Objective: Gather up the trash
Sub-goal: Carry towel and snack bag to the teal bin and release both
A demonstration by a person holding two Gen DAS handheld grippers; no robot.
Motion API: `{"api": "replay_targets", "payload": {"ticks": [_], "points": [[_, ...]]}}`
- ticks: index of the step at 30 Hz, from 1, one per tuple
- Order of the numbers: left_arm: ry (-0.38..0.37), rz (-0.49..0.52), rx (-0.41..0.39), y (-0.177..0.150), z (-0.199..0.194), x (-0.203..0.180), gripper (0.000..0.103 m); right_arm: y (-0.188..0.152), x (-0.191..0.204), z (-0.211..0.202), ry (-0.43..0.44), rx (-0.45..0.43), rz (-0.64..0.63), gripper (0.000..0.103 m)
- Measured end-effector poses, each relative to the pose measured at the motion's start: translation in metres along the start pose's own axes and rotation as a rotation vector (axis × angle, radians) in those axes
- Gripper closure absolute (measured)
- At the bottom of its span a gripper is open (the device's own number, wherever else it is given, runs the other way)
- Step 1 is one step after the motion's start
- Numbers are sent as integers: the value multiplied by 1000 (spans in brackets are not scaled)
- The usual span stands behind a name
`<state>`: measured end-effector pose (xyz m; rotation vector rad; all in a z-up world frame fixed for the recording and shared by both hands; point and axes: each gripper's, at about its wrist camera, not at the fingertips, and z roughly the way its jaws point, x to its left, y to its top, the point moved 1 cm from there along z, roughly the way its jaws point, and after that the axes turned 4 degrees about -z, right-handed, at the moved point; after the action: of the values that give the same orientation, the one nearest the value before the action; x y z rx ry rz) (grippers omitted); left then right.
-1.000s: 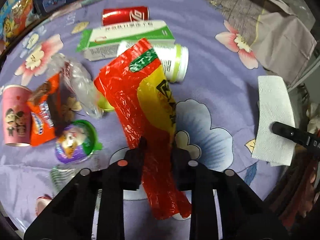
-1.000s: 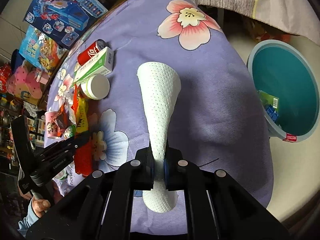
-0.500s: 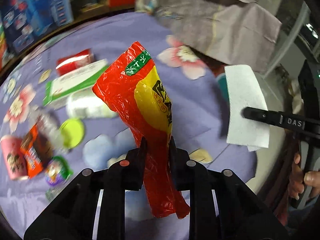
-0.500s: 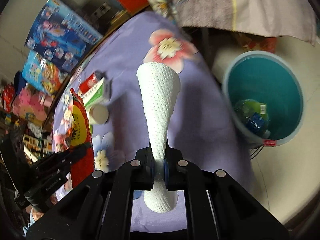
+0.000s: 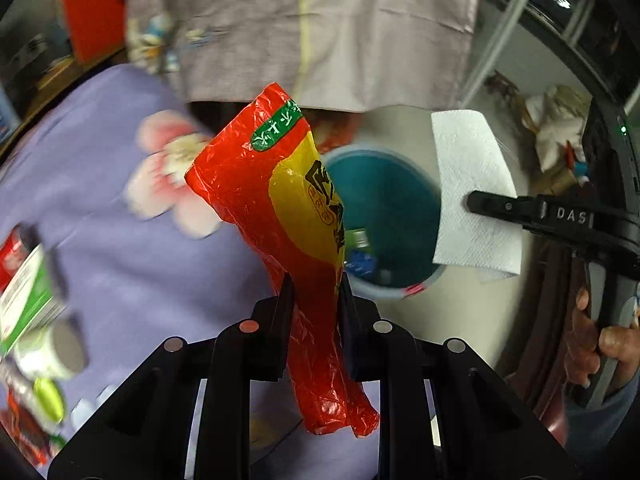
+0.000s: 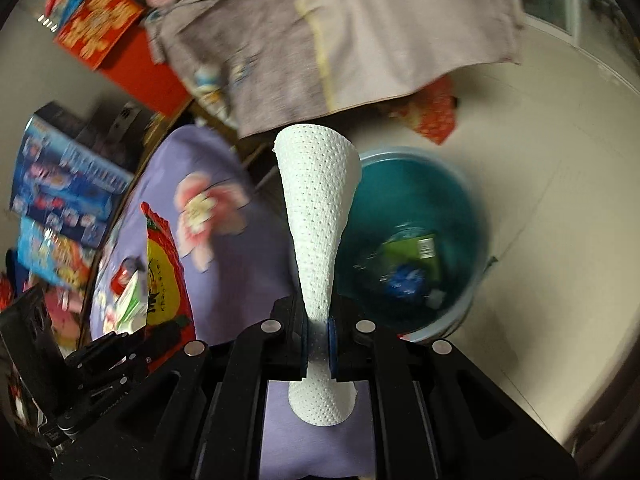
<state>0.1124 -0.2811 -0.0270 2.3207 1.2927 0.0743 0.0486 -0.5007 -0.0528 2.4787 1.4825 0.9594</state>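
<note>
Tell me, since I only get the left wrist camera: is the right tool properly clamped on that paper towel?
Observer: Yes. In the right wrist view the right tool has its pads shut on the pinched waist of the paper towel, and the sheet fans out into a cone beyond them.
Operator: The red wrapper blocks half the bin for me. What is inside?
Observer: The right wrist view shows the whole bin. A green package and a blue packet lie side by side on the bottom, and the rest is mostly bare teal.
</note>
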Motion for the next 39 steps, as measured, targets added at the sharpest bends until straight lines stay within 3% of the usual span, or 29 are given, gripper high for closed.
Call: {"api": "replay_targets", "payload": {"ticks": [13,21,30,33,34,35,36,37,39], "points": [[-93,14,117,50,88,-58,77,15,-51,20,-51,74,69,96],[-63,-17,96,56,99,-57,16,20,-53,28,-56,102,57,96],[-32,-61,99,42,89,-37,8,23,-54,41,-48,123,56,95],[-24,-78,103,35,83,-29,8,24,-49,46,-49,129,55,90],[-23,-84,101,33,81,-26,8,25,-48,47,-50,132,55,80],[-21,-89,98,31,79,-23,7,24,-47,48,-48,132,54,62],[-19,-93,96,29,77,-22,7,24,-45,48,-52,129,51,55],[-17,-98,93,27,74,-19,6,24,-43,48,-54,128,47,48],[-17,-109,90,24,71,-14,6,23,-40,48,-51,133,44,47]]}}
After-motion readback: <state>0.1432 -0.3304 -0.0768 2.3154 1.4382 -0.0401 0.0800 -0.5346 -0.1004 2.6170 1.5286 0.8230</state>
